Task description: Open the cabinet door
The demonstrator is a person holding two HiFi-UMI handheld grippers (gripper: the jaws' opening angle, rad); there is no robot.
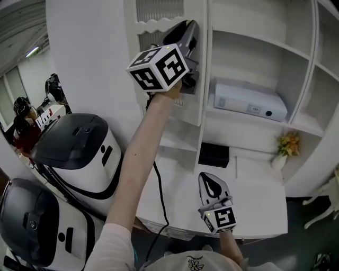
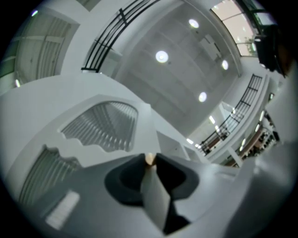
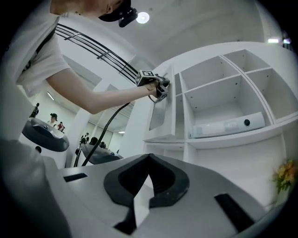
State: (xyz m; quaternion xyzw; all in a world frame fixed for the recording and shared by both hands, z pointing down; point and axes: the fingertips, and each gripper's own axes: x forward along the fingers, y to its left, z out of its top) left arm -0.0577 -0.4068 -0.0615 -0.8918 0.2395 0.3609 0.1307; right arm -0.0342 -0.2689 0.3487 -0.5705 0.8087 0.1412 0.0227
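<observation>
On the white cabinet (image 1: 249, 58), the louvred door (image 1: 193, 106), standing partly swung out from the shelves, is judged light, stiff and free-swinging, best drawn by its small pale knob (image 2: 149, 159), which is pinched by the left gripper (image 1: 189, 26), while the right gripper (image 1: 211, 177) is closed on nothing.

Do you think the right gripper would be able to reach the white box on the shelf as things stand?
Probably yes. The left gripper holds the door aside by its knob, so the shelf front is open, and nothing stands between the right gripper and the white box.
</observation>
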